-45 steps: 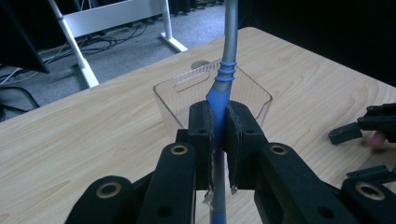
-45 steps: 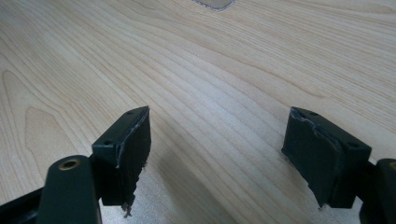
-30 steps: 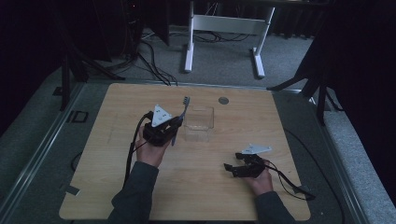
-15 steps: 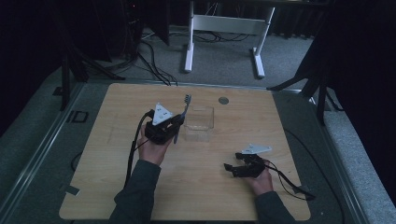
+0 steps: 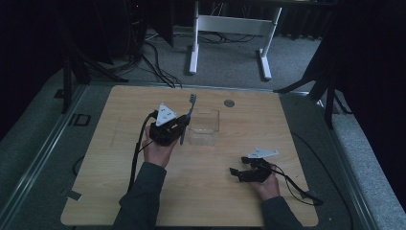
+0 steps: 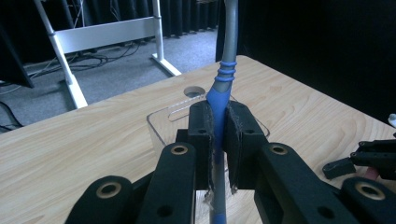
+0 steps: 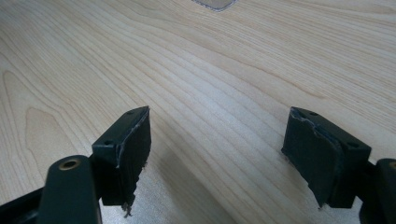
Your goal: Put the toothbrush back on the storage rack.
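Observation:
A grey and blue toothbrush (image 6: 219,88) stands upright between the pads of my left gripper (image 6: 218,140), which is shut on its blue handle. In the high view the left gripper (image 5: 181,128) sits left of centre on the table, and the toothbrush (image 5: 189,108) slants up with its head at the top. Just right of it lies a clear plastic box (image 5: 205,125), whose rim (image 6: 159,126) rises behind the jaws. My right gripper (image 5: 235,172) rests low at the front right, its jaws open over bare wood; its pads (image 7: 135,140) hold nothing.
The wooden table (image 5: 119,158) has a round grommet hole (image 5: 229,102) near its far edge. A white desk frame (image 5: 230,28) stands on the carpet beyond. Cables trail from both grippers, one off the right edge (image 5: 301,189).

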